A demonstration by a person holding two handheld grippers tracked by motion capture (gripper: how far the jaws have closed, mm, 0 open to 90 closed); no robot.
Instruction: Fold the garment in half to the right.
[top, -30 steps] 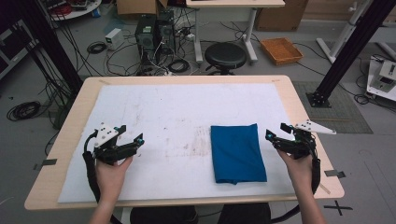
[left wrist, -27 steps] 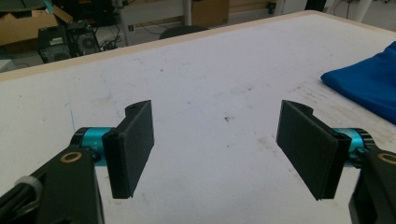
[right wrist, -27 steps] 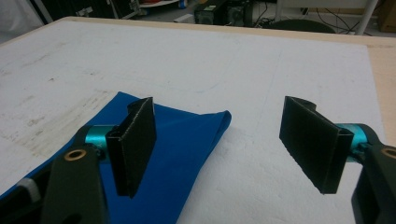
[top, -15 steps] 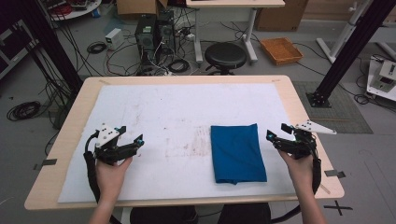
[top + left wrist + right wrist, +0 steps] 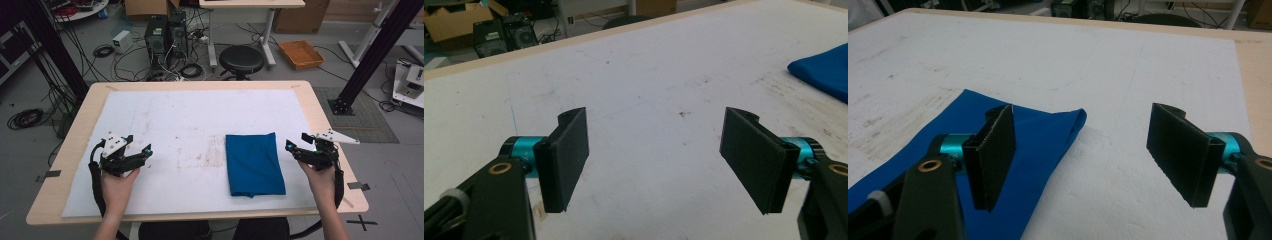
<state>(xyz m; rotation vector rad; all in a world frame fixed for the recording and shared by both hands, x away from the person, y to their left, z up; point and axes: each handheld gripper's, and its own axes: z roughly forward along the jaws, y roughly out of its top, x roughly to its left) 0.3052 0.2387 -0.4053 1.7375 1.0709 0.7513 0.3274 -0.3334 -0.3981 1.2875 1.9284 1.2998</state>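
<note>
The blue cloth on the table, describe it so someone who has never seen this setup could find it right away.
Start at the wooden table with a white mat over its top. On the mat's right half, nearer the right tongs than the left tongs, lies the blue cloth, folded into a flat rectangle. It is the one coloured item on the mat, and neither tongs touch it.

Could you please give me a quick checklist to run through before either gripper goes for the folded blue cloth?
1. Left hand-held gripper open, nothing between its jaws: ok.
2. Right hand-held gripper open, nothing between its jaws: ok.
3. Blue cloth lies folded and flat on the white mat: ok.
4. Cloth free of both grippers: ok.
5. Path from right gripper to the cloth's near edge unobstructed: ok.
6. Number of folded layers: cannot tell.
</note>
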